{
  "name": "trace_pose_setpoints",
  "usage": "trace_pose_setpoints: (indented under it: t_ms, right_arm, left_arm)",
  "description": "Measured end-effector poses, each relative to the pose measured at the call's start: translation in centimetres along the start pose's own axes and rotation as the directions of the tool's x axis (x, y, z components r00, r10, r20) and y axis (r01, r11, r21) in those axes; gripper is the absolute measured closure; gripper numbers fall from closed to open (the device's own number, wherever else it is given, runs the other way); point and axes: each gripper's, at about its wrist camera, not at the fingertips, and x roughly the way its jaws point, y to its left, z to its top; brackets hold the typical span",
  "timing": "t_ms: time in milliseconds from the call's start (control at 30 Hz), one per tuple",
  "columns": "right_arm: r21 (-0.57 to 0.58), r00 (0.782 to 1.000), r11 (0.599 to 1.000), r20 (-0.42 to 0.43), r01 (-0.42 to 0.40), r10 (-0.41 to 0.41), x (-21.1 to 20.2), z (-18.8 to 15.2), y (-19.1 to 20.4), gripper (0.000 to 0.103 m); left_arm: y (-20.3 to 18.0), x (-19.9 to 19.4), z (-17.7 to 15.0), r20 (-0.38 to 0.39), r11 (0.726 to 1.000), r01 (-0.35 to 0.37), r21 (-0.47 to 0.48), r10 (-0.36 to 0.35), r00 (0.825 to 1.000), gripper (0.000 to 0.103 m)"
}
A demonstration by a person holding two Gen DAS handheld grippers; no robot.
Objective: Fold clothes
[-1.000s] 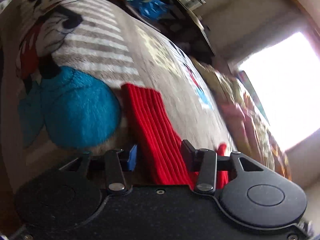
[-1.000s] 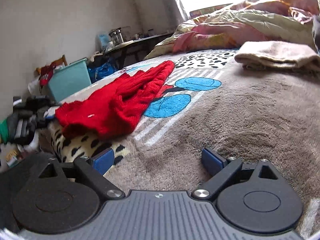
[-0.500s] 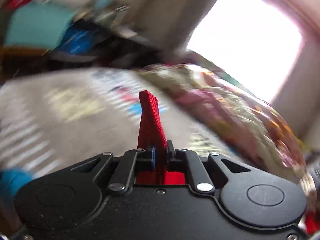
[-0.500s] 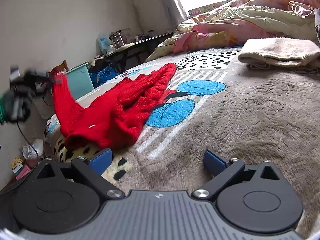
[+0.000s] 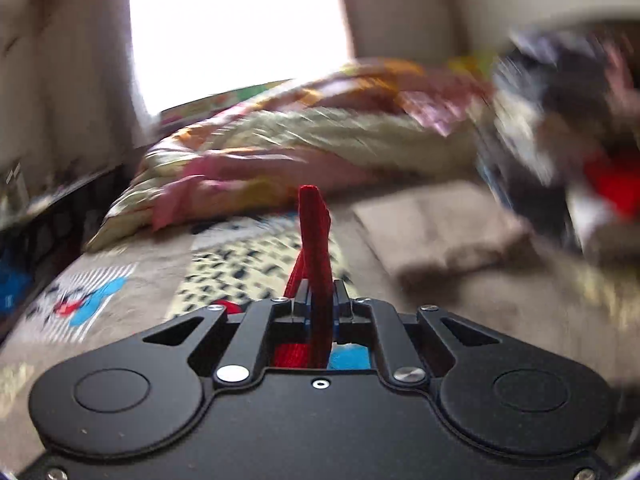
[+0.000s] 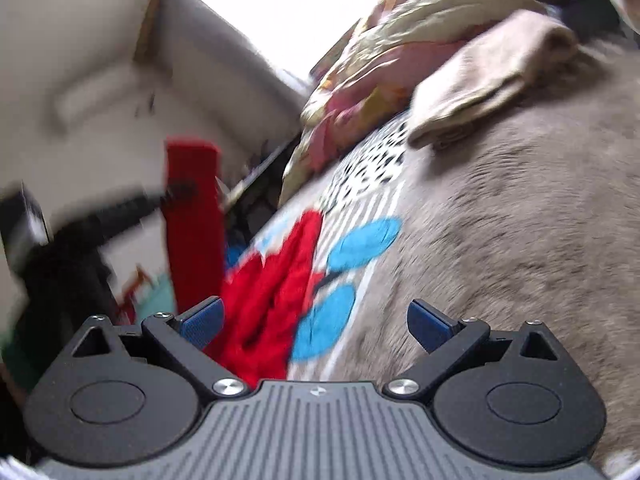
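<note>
While left hand-held gripper (image 5: 320, 308) pinches red sweater (image 5: 314, 240), right hand-held gripper (image 6: 316, 322) gapes

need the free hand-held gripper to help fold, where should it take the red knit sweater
Judging by the right wrist view: take the red ribbed-knit sweater at the bunched body edge on the blanket, coming from the right with the open right hand-held gripper. The left hand-held gripper already pinches the raised sleeve.

Left gripper (image 5: 320, 304) jaws tight on upright red knit sleeve (image 5: 314, 232) above patterned blanket (image 5: 248, 264).
</note>
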Motion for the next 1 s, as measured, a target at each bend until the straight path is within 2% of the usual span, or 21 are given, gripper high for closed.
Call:
trace_pose_setpoints:
  t_ms: [133, 267, 400, 533, 633, 700, 800, 833, 900, 1000]
  right_arm:
    - [0.135, 0.998, 0.991, 0.066, -0.015, 0.006, -1.1, 1.2, -2.2, 0.006]
    - [0.183, 0.995, 0.983, 0.096, -0.029, 0.012, -1.3, 1.8, -3.2, 0.006]
    - [0.176, 0.997, 0.984, 0.083, -0.023, 0.008, -0.8, 1.8, -3.3, 0.006]
    - [0.161, 0.997, 0.987, 0.071, -0.015, 0.003, -0.4, 1.7, -3.3, 0.005]
    - [0.154, 0.998, 0.988, 0.068, -0.013, 0.002, -0.4, 1.6, -3.3, 0.005]
    - [0.157, 0.998, 0.988, 0.069, -0.015, 0.005, -0.4, 1.6, -3.4, 0.005]
    - [0.152, 0.998, 0.988, 0.069, -0.021, 0.011, -0.1, 1.5, -3.4, 0.005]
    - [0.143, 0.998, 0.989, 0.066, -0.021, 0.011, 0.0, 1.5, -3.3, 0.005]
    - [0.122, 0.998, 0.992, 0.060, -0.021, 0.013, -0.1, 1.3, -3.1, 0.005]
    - [0.095, 0.999, 0.995, 0.044, -0.019, 0.015, 0.0, 1.1, -2.7, 0.005]
  left_arm:
    - [-3.4, 0.3, -1.7, -0.038, 0.994, 0.029, 0.101, -0.026, 0.999, 0.096]
    - [-4.4, 0.4, -2.8, -0.060, 0.992, 0.050, 0.113, -0.043, 0.997, 0.096]
    - [-4.4, 0.4, -3.3, -0.061, 0.992, 0.036, 0.119, -0.029, 0.998, 0.096]
    - [-5.4, 0.2, -4.0, -0.085, 0.985, 0.063, 0.159, -0.050, 0.995, 0.096]
    - [-6.4, -1.4, -4.3, -0.087, 0.973, 0.069, 0.219, -0.051, 0.995, 0.096]
    - [-7.2, -1.0, -5.3, -0.117, 0.959, 0.096, 0.265, -0.067, 0.991, 0.096]
    - [-7.1, -0.1, -6.3, -0.168, 0.961, 0.186, 0.207, -0.152, 0.974, 0.080]
    - [-6.7, -0.9, -6.1, -0.158, 0.963, 0.200, 0.181, -0.172, 0.972, 0.079]
    - [-5.3, -3.2, -6.0, -0.119, 0.971, 0.190, 0.149, -0.173, 0.978, 0.073]
    - [-1.4, -6.9, -7.1, -0.101, 0.985, 0.085, 0.151, -0.070, 0.992, 0.072]
